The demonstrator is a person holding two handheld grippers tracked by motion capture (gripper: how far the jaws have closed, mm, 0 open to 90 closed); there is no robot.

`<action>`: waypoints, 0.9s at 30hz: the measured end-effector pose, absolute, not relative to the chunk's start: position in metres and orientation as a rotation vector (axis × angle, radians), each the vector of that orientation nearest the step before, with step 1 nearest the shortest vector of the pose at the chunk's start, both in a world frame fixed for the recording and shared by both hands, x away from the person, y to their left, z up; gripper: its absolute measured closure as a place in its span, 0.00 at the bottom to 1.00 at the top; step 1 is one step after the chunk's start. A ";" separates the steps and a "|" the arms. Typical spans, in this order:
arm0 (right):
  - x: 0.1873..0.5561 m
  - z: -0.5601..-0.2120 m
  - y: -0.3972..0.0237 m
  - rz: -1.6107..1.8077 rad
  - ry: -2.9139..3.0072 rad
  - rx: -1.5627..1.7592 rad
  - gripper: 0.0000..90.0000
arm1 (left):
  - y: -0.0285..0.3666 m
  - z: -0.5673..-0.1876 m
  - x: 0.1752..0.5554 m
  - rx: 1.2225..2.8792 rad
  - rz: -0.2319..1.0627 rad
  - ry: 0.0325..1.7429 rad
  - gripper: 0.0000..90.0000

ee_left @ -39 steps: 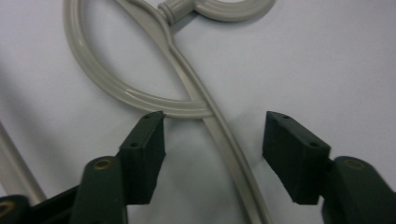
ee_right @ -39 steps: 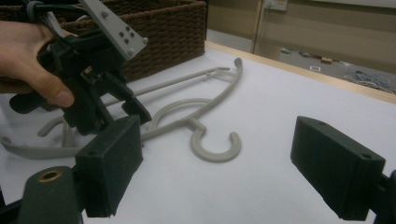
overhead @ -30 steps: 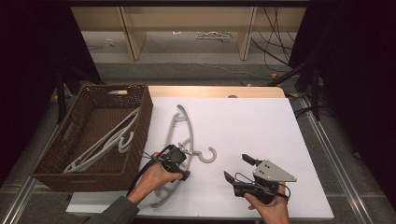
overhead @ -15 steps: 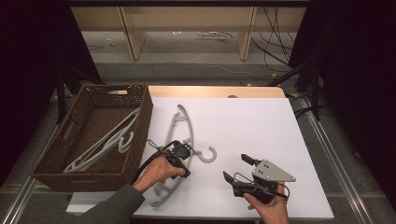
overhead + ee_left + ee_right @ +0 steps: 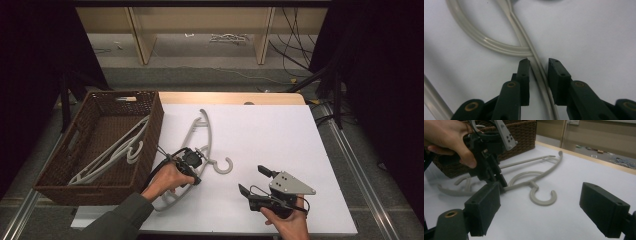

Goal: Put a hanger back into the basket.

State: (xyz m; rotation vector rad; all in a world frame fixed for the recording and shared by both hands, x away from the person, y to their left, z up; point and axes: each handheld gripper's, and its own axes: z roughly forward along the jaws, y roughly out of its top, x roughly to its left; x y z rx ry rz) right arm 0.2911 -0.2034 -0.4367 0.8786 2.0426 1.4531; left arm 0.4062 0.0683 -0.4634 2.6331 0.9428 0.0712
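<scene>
Left gripper [image 5: 196,161] is down on the grey hanger [image 5: 200,145], which lies flat on the white desk [image 5: 280,135] just right of the wicker basket [image 5: 150,125] standing along the desk's left edge. Its jaws have just been closing and now stand narrow around the hanger's thin bar [image 5: 540,72]; the left pad looks against it, a sliver of gap at the right. More grey hangers [image 5: 112,152] lie inside the basket. The hook [image 5: 225,166] curls toward the desk's near edge. Right gripper [image 5: 255,181] hovers near that near edge, jaws wide with nothing between them, well apart from the hanger.
</scene>
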 end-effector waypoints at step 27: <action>0.292 -0.437 -0.201 1.471 2.047 0.860 0.20 | 0.077 -0.463 0.415 2.577 0.003 1.017 0.89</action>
